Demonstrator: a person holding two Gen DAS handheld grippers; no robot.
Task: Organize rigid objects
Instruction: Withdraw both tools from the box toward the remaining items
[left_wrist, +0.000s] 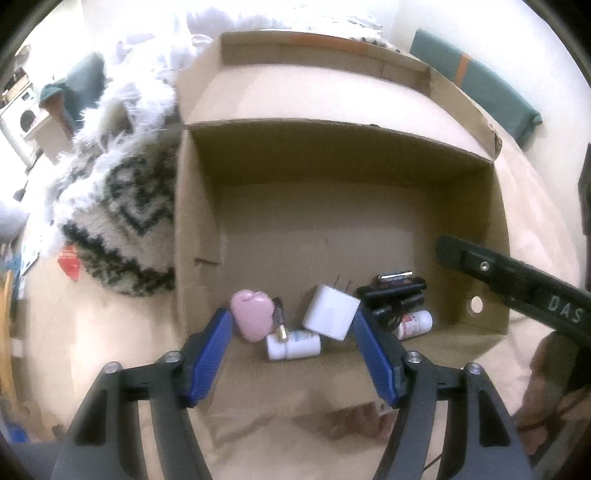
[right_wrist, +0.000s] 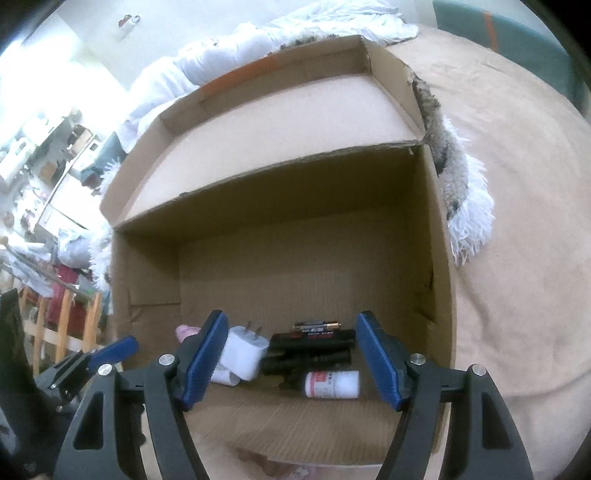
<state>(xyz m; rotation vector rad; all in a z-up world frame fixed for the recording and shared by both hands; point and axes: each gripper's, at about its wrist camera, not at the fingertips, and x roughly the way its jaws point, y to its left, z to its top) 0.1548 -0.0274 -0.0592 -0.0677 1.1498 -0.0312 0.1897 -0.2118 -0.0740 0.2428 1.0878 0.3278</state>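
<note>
Two grippers: left (left_wrist: 291, 354) and right (right_wrist: 291, 363) both spread wide, nothing held, above box.
Box (left_wrist: 495, 229): items bunched at near wall.
Charger (left_wrist: 330, 312): tilted, could topple.
Bottles (left_wrist: 293, 345): lying down, might roll if bumped.

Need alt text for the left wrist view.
Open left claw hovers empty over a cardboard box holding a pink case, white charger, two white bottles and black items. The right claw enters from the right.
</note>
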